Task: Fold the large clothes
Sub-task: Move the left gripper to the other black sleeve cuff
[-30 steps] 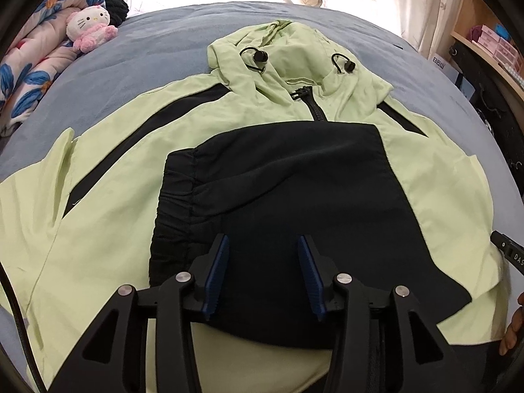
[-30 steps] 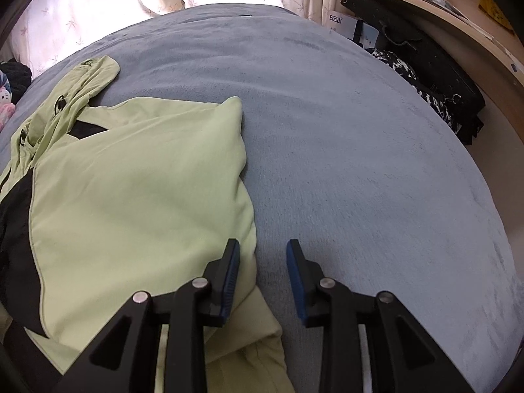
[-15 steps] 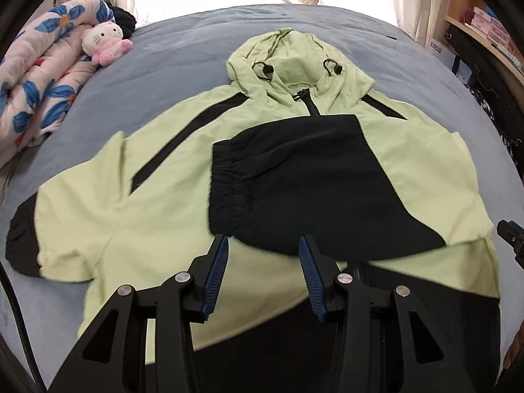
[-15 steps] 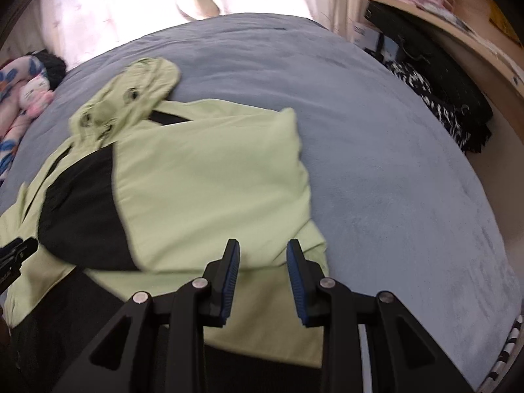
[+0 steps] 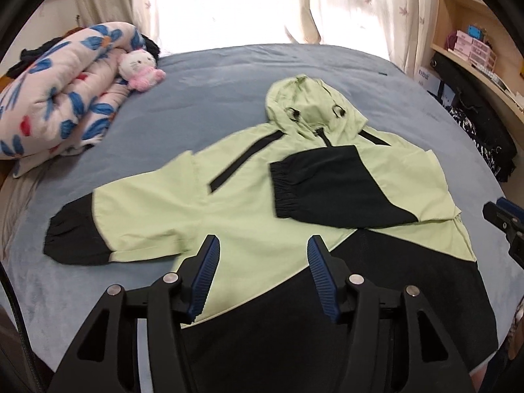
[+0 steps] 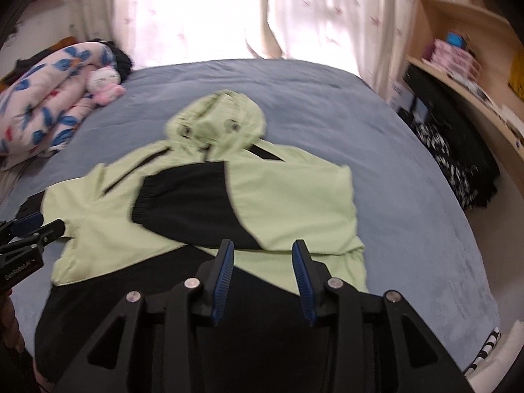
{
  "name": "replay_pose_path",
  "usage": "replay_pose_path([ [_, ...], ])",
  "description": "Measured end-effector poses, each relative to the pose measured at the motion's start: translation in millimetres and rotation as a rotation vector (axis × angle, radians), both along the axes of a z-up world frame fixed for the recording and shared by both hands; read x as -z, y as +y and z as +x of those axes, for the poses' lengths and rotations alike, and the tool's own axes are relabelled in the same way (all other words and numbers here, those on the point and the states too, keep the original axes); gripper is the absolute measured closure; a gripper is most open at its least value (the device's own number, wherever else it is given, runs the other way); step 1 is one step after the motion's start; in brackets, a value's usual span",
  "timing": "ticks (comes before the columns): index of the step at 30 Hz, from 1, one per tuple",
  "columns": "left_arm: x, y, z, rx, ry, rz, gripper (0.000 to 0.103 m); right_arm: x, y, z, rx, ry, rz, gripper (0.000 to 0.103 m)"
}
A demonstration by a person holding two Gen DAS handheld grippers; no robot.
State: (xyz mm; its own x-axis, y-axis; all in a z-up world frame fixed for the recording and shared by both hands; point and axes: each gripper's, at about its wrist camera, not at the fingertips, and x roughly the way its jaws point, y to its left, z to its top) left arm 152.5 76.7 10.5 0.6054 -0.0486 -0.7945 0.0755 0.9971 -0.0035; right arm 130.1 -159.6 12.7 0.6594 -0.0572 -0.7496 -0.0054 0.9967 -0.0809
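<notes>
On the blue-grey bed below me lies the task's garment, a light green and black hooded jacket, spread front-up with its hood toward the curtained window. One black-cuffed sleeve is folded across the chest; the other sleeve stretches flat to the side. My left gripper hovers above the jacket's lower half, jaws opening, nothing between them. My right gripper hangs over the hem area, jaws also opening and empty. A flowered quilt and a plush toy sit at the bed's far corner.
</notes>
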Motion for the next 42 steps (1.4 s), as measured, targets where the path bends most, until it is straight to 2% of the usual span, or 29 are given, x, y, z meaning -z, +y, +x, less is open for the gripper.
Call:
replay_pose_path([
  [5,-23.9,55.9,-35.2,-0.035,-0.042,-0.014,0.045,-22.5,55.9,-23.5,-0.096,-0.058,0.013,0.064],
  [7,-31.1,75.5,-47.0,-0.056,-0.066,-0.013,0.038,-28.7,79.7,-34.5,-0.132,-0.088,0.015,0.056],
  [10,-40.1,107.1,-62.7,-0.089,-0.106,-0.002,0.036,-33.2,107.2,-46.2,-0.167,-0.127,0.009,0.053],
  [17,-35.0,186.5,-78.9,-0.178,-0.123,-0.015,0.034,-31.4,181.8,-51.3,-0.260,-0.180,-0.011,0.053],
  [20,-19.0,225.7,-74.6,-0.235,-0.095,-0.041,0.034,-22.2,211.9,-42.7,-0.288,-0.174,-0.018,0.053],
  [26,28.4,299.1,-55.4,-0.332,-0.032,-0.151,0.034,4.9,259.0,-21.5,-0.306,-0.152,-0.042,0.053],
  [29,59.0,332.8,-44.7,-0.371,0.008,-0.230,0.034,19.6,275.8,-9.1,-0.315,-0.119,-0.053,0.053],
  [30,72.8,348.4,-40.7,-0.384,0.019,-0.283,0.034,24.9,281.9,-4.5,-0.316,-0.109,-0.059,0.053],
  [38,152.9,420.2,-15.8,-0.480,0.064,-0.547,0.035,57.1,327.5,26.8,-0.307,-0.045,-0.088,0.053],
  [42,176.8,439.0,0.6,-0.492,0.065,-0.616,0.035,69.3,353.4,36.8,-0.314,-0.022,-0.115,0.053],
])
